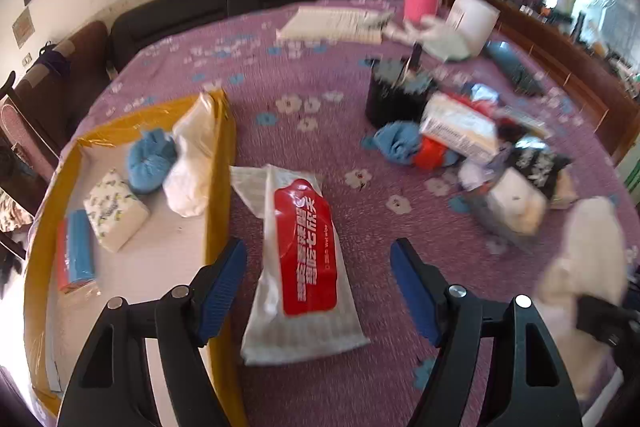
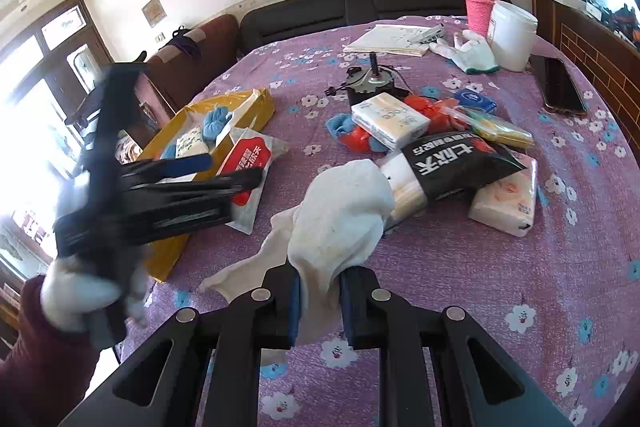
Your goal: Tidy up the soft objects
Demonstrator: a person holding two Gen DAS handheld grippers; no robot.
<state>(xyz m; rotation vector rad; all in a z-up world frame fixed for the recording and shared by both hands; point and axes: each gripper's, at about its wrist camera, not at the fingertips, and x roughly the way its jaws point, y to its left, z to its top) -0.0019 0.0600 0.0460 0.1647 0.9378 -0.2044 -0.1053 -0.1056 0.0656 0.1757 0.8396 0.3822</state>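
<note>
The surface (image 2: pixel 500 267), covered by a purple flowered cloth, is being used as the sorting area. At its left edge the yellow tray (image 1: pixel 218 163) is being filled: a blue sock ball (image 1: pixel 150 161), a white cloth bundle (image 1: pixel 188 171), a patterned tissue pack (image 1: pixel 114 209) and a blue-and-orange pack (image 1: pixel 76 251) are lying inside it, apparently gathered there as the sorted lot. Toward the right side, the unsorted pile (image 2: pixel 432 143) of tissue packs and socks is being left heaped.

The wet-wipe pack (image 1: pixel 304 263) is lying flat just beside the tray's right wall, its long axis running roughly parallel to that wall, one short end pointing at the camera. The left tongs (image 1: pixel 318 287) are being held apart astride it, pads not touching, probably lined up across its narrow width for a grasp.

The white sock (image 2: pixel 336 223) is being clamped by the right tongs (image 2: pixel 320 301), its length hanging away toward the pile, likely on its way to the tray.
</note>
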